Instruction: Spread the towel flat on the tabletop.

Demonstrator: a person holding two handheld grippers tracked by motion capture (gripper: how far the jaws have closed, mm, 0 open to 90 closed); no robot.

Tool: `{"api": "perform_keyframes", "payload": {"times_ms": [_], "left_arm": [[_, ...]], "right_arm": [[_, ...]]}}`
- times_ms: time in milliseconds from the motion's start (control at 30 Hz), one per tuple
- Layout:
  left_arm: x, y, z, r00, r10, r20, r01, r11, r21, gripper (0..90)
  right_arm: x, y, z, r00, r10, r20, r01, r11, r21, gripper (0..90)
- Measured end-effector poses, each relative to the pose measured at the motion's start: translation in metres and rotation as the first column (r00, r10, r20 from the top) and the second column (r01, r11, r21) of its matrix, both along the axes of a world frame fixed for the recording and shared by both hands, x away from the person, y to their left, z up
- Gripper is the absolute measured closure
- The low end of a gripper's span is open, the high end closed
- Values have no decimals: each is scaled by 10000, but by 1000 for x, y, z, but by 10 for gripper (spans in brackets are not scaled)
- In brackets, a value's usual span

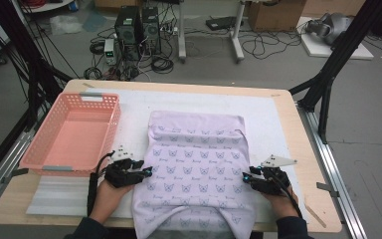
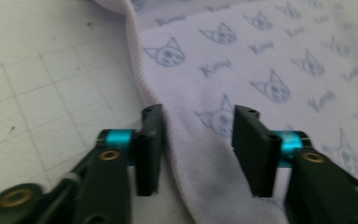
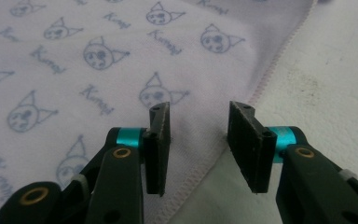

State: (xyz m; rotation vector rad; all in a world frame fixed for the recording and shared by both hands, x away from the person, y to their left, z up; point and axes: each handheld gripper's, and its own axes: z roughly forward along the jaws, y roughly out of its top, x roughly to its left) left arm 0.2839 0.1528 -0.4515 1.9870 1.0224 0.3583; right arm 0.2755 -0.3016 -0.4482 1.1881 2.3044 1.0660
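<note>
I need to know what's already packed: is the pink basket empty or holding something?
Empty. The high view shows the pink basket with a bare floor; the patterned cloth lies outside it, on the white mat.

The hand-held gripper (image 3: 198,140) stands parted astride the printed cloth's (image 3: 98,70) stitched hem, seemingly not pressing it.

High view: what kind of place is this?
Probably a lab or workshop set up for recording. Behind the wooden table stand computer towers amid loose cables on a bare floor, and black frame struts flank the table.
</note>
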Motion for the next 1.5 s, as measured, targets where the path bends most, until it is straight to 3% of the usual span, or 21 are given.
{"api": "perform_keyframes", "payload": {"times_ms": [33, 67, 100, 200, 300, 433, 500, 633, 700, 767, 900, 933, 967, 1067, 1100, 1167, 1200, 1233, 1300, 1433, 1500], "left_arm": [[-1, -1, 1, 10000, 4, 68, -5, 9997, 233, 702], [-1, -2, 1, 9999, 29, -112, -28, 10000, 76, 831], [0, -3, 1, 9999, 37, -107, -36, 9999, 131, 853], [9, -3, 3, 9989, 476, 44, -478, 9980, 418, 863], [25, -1, 2, 9943, 1065, -83, -1064, 9943, 92, 863], [46, 1, 1, 9846, 1747, 99, -1748, 9846, 33, 863], [53, 2, 1, 9777, 2091, 185, -2085, 9776, -297, 863], [62, 2, 2, 9770, 2085, 441, -2063, 9772, -502, 858], [60, 1, 3, 9823, 1860, 208, -1841, 9804, -697, 813], [54, 2, 4, 9883, 1481, -354, -1509, 9836, -991, 601], [33, 8, 4, 9928, 1080, -509, -1118, 9905, -799, 478], [28, 9, 2, 9919, 1072, -679, -1128, 9901, -837, 454], [22, 11, 0, 9940, 950, -540, -994, 9914, -851, 448], [10, 14, -1, 9950, 875, -477, -912, 9925, -811, 472], [6, 14, -1, 9960, 794, -402, -818, 9948, -606, 519], [2, 12, 0, 9959, 889, -147, -891, 9960, -92, 745], [3, 12, 0, 9959, 836, -357, -844, 9962, -208, 843], [4, 12, 1, 9955, 861, -404, -870, 9960, -217, 854], [7, 11, 1, 9933, 1115, -292, -1119, 9936, -127, 861], [19, 13, 1, 9858, 1646, -319, -1653, 9860, -210, 862], [19, 13, 0, 9842, 1751, -273, -1761, 9835, -411, 850]], "right_arm": [[0, 1, 1, 10000, -90, 11, 90, 9999, -46, 697], [1, 2, 1, 10000, -61, -47, 61, 10000, 2, 818], [2, 3, 1, 10000, 45, -77, -45, 10000, -33, 851], [8, 8, 2, 9997, 83, 247, -73, 9992, -399, 874], [20, 9, 1, 9984, -232, 516, 254, 9988, -421, 875], [40, 9, -2, 9928, -815, 875, 853, 9955, -413, 876], [48, 11, -1, 9897, -1049, 970, 1094, 9931, -424, 876], [57, 16, 1, 9797, -1330, 1502, 1458, 9863, -772, 875], [58, 16, 0, 9785, -1489, 1431, 1594, 9850, -654, 858], [54, 15, 1, 9782, -1525, 1407, 1598, 9862, -426, 732], [37, 8, 3, 9902, -1090, 870, 1046, 9931, 530, 522], [31, 7, 3, 9927, -929, 767, 885, 9943, 592, 516], [25, 6, 3, 9939, -830, 727, 802, 9959, 407, 513], [9, 2, 4, 9979, -497, 413, 494, 9987, 79, 541], [6, 2, 4, 9985, -433, 337, 437, 9990, -132, 561], [1, 2, 1, 9994, -332, 93, 335, 9990, -298, 626], [1, 1, 1, 9995, -312, -30, 312, 9995, -70, 738], [1, 1, 1, 9998, -86, -164, 88, 9999, 109, 853], [2, 3, 1, 9999, 97, 57, -96, 9998, -167, 871], [10, 4, 1, 9978, -504, 433, 523, 9976, -457, 875], [14, 2, -1, 9960, -818, 347, 822, 9966, -93, 858]]}}
